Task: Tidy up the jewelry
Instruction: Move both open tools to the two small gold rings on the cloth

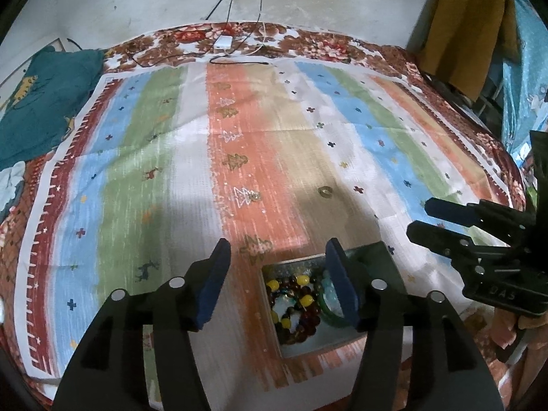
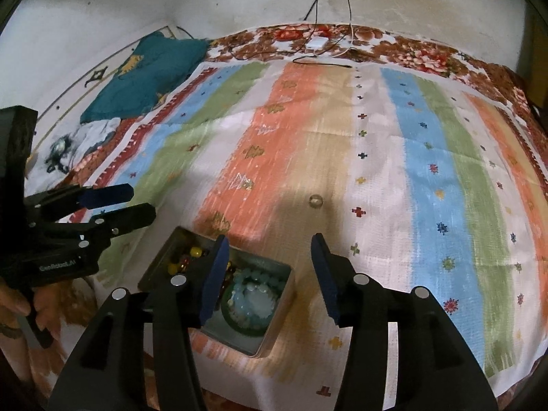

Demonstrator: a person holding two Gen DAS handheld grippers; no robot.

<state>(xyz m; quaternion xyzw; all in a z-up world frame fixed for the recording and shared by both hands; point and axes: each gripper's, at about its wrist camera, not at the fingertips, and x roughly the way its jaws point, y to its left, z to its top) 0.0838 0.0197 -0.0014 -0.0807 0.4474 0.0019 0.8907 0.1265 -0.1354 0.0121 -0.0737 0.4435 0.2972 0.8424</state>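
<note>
An open metal tin (image 1: 291, 261) sits on the striped cloth near the front edge. It holds a dark bead bracelet with yellow beads (image 1: 294, 294), a green bangle (image 1: 330, 316) and a pale turquoise bead bracelet (image 2: 255, 291). A small ring (image 1: 324, 191) lies alone on the tan stripe beyond the tin (image 2: 161, 257), also visible as the ring (image 2: 315, 200) in the right wrist view. My left gripper (image 1: 278, 243) is open and empty, its right finger above the tin. My right gripper (image 2: 270, 238) is open and empty too, its left finger over the tin. Each gripper shows in the other's view: right gripper (image 1: 419, 218), left gripper (image 2: 143, 201).
The striped cloth (image 1: 171, 171) covers a floral bedsheet (image 1: 318, 44) against a white wall. A teal garment (image 1: 44, 96) lies at the far left, a white charger with cables (image 1: 224, 41) at the back, a mustard garment (image 1: 465, 27) hangs at the right. A hand (image 2: 20, 304) holds the left gripper.
</note>
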